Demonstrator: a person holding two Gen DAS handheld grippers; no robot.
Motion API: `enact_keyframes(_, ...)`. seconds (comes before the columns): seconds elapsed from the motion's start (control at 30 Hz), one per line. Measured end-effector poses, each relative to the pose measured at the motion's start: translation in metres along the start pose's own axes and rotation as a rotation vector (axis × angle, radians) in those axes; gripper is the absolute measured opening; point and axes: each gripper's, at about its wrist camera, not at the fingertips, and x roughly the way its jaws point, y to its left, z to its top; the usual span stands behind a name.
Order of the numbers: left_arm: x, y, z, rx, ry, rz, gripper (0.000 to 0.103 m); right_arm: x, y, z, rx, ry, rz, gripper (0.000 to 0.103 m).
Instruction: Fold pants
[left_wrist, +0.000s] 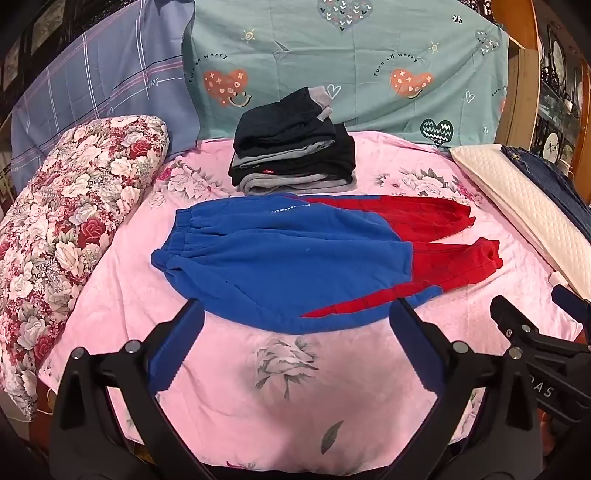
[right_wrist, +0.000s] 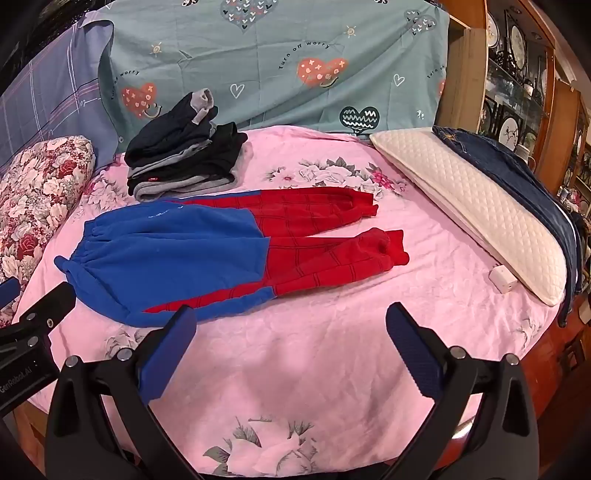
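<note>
On the bed (left_wrist: 229, 387), your pants (left_wrist: 280, 258) lie spread flat; your left tongs (left_wrist: 295, 314) and right tongs (right_wrist: 291, 317) hover wide open, holding nothing.

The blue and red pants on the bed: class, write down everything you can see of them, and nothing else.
The blue and red fleece-looking pants lie spread flat and unfolded on the pink floral bedspread. The gathered elastic waistband points left, the two red legs with dark grid lines point right, slightly apart, ending in cuffs. Small pale lettering marks the blue upper part. A blue strip runs along the near leg. The far edge meets the stack of folded dark clothes. Neither open gripper holds them.
</note>
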Motion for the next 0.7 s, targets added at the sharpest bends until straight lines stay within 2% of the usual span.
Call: enact_keyframes(0.7, 0.0029, 0.0063, -0.0072, -0.009, 0.016, -0.010, 0.101, 0.0020, 0.0013, -0.0031, -0.007, 0.012, 0.002, 0.102)
